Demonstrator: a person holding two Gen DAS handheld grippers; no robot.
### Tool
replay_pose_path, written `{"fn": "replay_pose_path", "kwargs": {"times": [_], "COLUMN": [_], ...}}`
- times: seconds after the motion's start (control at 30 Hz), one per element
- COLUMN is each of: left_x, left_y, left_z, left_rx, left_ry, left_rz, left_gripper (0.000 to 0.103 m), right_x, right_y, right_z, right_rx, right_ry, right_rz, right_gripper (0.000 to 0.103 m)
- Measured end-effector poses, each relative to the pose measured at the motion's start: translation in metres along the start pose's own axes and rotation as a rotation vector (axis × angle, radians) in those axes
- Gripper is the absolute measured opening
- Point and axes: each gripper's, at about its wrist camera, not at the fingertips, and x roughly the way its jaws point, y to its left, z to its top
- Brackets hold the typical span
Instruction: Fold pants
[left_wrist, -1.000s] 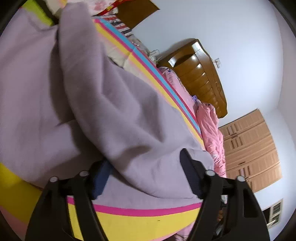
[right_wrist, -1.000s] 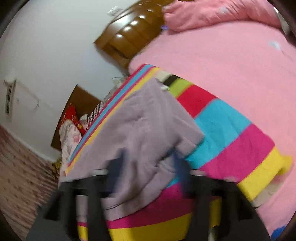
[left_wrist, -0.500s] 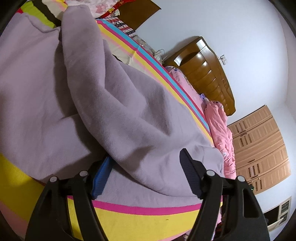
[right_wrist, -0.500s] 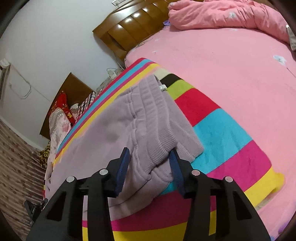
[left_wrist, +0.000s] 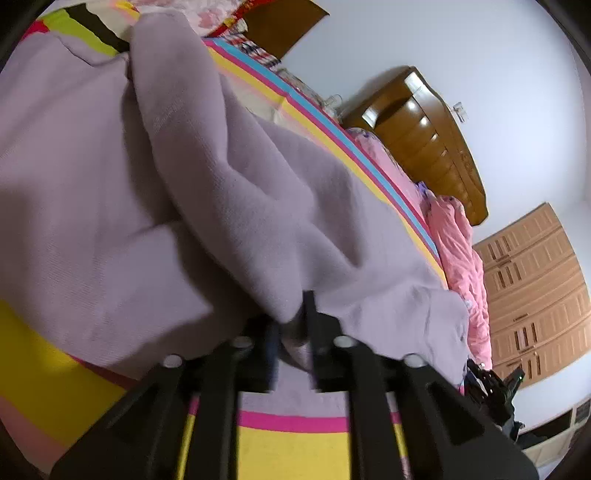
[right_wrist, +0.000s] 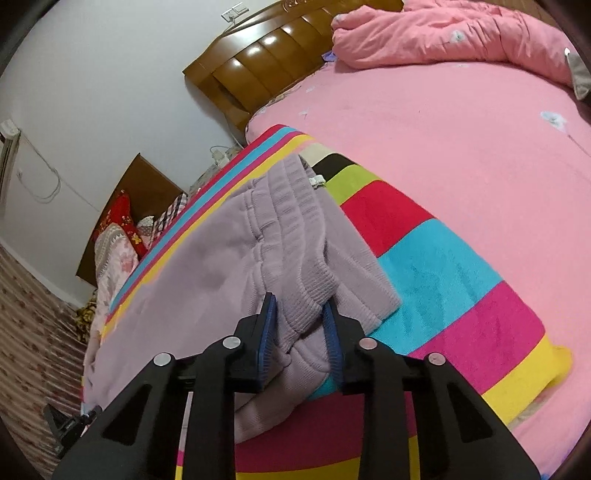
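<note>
Lilac fleece pants (left_wrist: 184, 206) lie on a striped towel on the bed. In the left wrist view my left gripper (left_wrist: 291, 325) is shut on a raised fold of the pants, near the leg end. In the right wrist view the pants (right_wrist: 229, 273) show their ribbed waistband, bunched and lifted. My right gripper (right_wrist: 301, 325) is shut on that waistband, with blue pads (right_wrist: 267, 332) pressing either side of it. One layer of the pants lies folded over another.
The striped towel (right_wrist: 454, 280) covers the near part of a pink bed sheet (right_wrist: 461, 122). A pink quilt (right_wrist: 443, 33) is heaped by the wooden headboard (right_wrist: 266, 70). A wardrobe (left_wrist: 532, 295) stands at the right in the left wrist view. Patterned floor (right_wrist: 33, 332) lies left.
My left gripper has closed from wide open onto a fold of the pants. My right gripper has closed tighter on the waistband and moved in closer.
</note>
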Motion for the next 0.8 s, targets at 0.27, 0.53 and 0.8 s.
{"fn": "replay_pose_path", "kwargs": {"times": [0.27, 0.53, 0.8], "left_x": [-0.066, -0.027, -0.034], "left_y": [-0.06, -0.002, -0.02], "left_z": [0.037, -0.009, -0.011], "left_rx": [0.117, 0.011, 0.107], "left_ry": [-0.084, 0.089, 0.017], "left_rz": [-0.148, 0.022, 0.054], "left_gripper": [0.006, 0.006, 0.006], "right_x": [-0.047, -0.017, -0.029], "right_y": [0.026, -0.024, -0.022], "right_z": [0.033, -0.002, 0.003], "right_rx": [-0.039, 0.02, 0.014], "right_ry": [-0.091, 0.03, -0.004], "right_rz": [0.078, 0.023, 0.09], "right_gripper": [0.012, 0.012, 0.012]}}
